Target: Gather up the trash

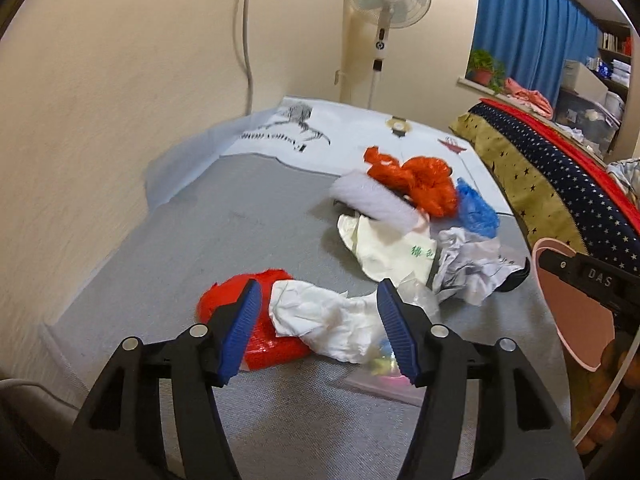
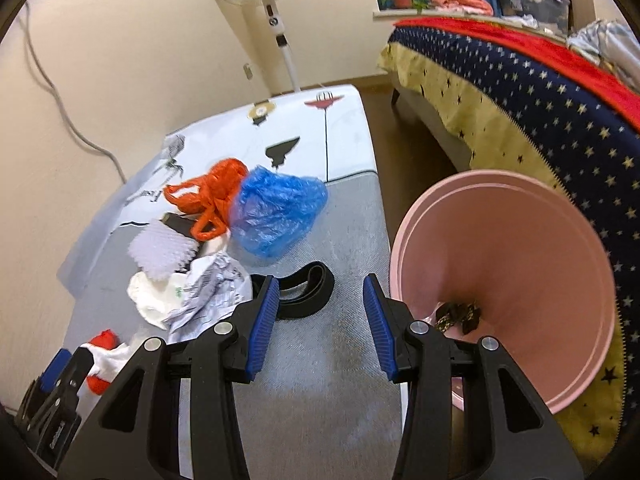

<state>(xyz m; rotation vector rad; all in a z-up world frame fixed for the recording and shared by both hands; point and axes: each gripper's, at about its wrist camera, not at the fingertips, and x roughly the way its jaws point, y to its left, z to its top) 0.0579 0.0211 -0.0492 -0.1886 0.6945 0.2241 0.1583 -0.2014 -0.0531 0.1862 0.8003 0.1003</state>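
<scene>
Trash lies on a grey mat (image 1: 200, 224). My left gripper (image 1: 318, 296) is open, its jaws on either side of a crumpled white tissue (image 1: 328, 320) lying next to a red wrapper (image 1: 236, 300). Farther off lie an orange plastic bag (image 1: 416, 176), a blue plastic bag (image 1: 476, 208), crumpled paper (image 1: 468, 264) and a white bag (image 1: 384, 248). My right gripper (image 2: 320, 292) is open and empty above the mat (image 2: 320, 360), beside a tilted pink bin (image 2: 508, 264) holding a dark scrap (image 2: 460, 314). A black band (image 2: 308, 290) lies just ahead of it.
A bed with a starry cover (image 2: 520, 92) stands at the right. A standing fan (image 1: 386, 4) is by the far wall. A white printed sheet (image 1: 340, 132) covers the mat's far end. A cable (image 1: 244, 36) hangs on the wall. A clear flat packet (image 1: 380, 376) lies near the left gripper.
</scene>
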